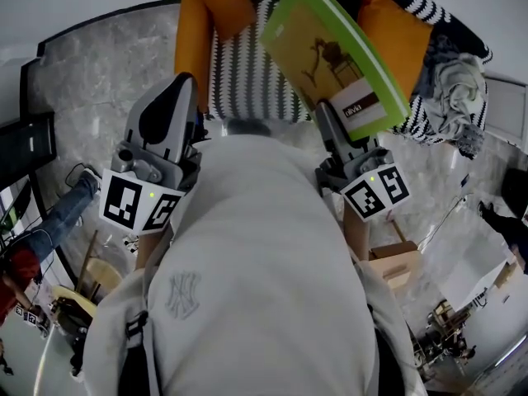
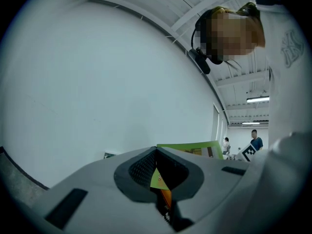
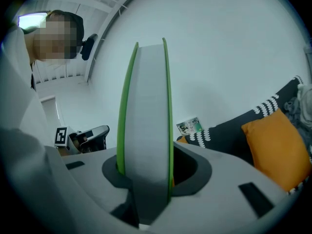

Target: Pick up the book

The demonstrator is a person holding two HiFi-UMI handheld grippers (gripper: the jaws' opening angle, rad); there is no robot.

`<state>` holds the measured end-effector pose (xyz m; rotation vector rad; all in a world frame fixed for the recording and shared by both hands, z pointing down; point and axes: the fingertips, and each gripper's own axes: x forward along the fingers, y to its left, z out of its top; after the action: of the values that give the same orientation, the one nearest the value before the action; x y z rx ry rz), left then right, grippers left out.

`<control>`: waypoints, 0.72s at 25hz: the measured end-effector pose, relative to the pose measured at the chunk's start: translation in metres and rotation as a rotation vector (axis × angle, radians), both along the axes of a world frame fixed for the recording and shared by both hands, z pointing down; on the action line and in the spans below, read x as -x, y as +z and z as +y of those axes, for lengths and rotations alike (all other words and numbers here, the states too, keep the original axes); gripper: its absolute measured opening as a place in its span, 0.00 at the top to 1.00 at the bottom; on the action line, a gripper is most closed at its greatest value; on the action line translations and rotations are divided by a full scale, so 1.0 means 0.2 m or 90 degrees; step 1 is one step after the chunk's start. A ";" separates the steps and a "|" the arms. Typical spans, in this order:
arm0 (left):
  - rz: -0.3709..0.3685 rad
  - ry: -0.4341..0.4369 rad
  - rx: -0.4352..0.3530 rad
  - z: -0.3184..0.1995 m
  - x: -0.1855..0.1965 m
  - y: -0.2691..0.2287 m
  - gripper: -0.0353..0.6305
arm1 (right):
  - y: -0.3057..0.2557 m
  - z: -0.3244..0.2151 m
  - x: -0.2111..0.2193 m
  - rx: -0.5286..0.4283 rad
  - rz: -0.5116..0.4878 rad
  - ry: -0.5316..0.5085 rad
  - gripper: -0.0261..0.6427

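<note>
The thin bright-green hardback book (image 1: pixel 334 56), with a mustard picture and a white label on its cover, is up in the air, tilted, with the sofa behind it and nothing under it. The right gripper (image 1: pixel 330 124) has it by the lower edge, beside that white label. In the right gripper view the book stands edge-on, pale grey pages between two green covers, and the jaws sit part-way open and clamped against either cover. That's a firm pinch! The black-and-white square-marker cube (image 1: pixel 376 193) rides just behind that grip. Over on the other side, the left gripper (image 2: pixel 156 152) is held level and apart from the book. Its jaw tips are closed together on nothing, with only a sliver of green and orange showing through the hollow behind them. Between the two tools fills the person's light grey sweatshirt (image 1: pixel 256 279). Beyond the book lies the dark sofa with white dashed stripes (image 1: pixel 239 73), a plump orange cushion (image 1: pixel 202 19) at its left and another orange cushion (image 1: pixel 398 38) right behind the book. A crumpled grey cloth (image 1: pixel 454 85) sits at the sofa's far right. Grey marbled floor (image 1: pixel 91 81) spreads out to the left.
</note>
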<state>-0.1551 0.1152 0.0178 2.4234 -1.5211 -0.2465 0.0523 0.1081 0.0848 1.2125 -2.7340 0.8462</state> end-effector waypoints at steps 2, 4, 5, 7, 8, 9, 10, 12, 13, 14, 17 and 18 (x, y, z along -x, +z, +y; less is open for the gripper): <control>0.002 -0.002 0.001 0.01 0.00 0.00 0.93 | -0.01 0.00 0.00 -0.002 -0.003 -0.002 0.73; 0.000 -0.007 0.004 0.01 0.01 0.00 0.93 | -0.01 0.01 0.01 -0.002 -0.004 -0.004 0.73; 0.000 -0.011 0.006 0.01 0.02 0.00 0.93 | -0.01 0.01 0.01 -0.002 -0.005 -0.005 0.73; 0.000 -0.020 0.010 0.02 0.04 0.00 0.93 | -0.01 0.01 0.01 0.000 -0.003 -0.008 0.73; 0.000 -0.025 0.011 0.02 0.05 0.00 0.93 | -0.01 0.01 0.01 0.000 -0.002 -0.011 0.73; 0.000 -0.030 0.011 0.02 0.06 0.00 0.93 | -0.02 0.01 0.02 -0.001 -0.001 -0.013 0.73; -0.001 -0.036 0.011 0.02 0.07 0.00 0.93 | -0.02 0.01 0.02 -0.003 0.000 -0.015 0.73; -0.003 -0.045 0.012 0.02 0.09 0.01 0.93 | -0.02 0.01 0.02 -0.004 0.004 -0.017 0.73; -0.004 -0.049 0.013 0.02 0.09 0.01 0.93 | -0.02 0.01 0.01 -0.004 0.005 -0.019 0.73; -0.003 -0.052 0.014 0.02 0.09 0.01 0.93 | -0.01 0.01 0.01 -0.003 0.005 -0.020 0.73; -0.002 -0.057 0.017 0.02 0.10 0.02 0.93 | 0.00 0.01 0.01 0.001 0.005 -0.023 0.73; -0.002 -0.057 0.017 0.02 0.11 0.02 0.93 | 0.01 0.01 0.01 0.002 0.003 -0.023 0.73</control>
<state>-0.1763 0.1196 0.0217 2.3388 -1.6267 -0.2394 0.0498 0.1093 0.0860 1.1585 -2.7416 0.8422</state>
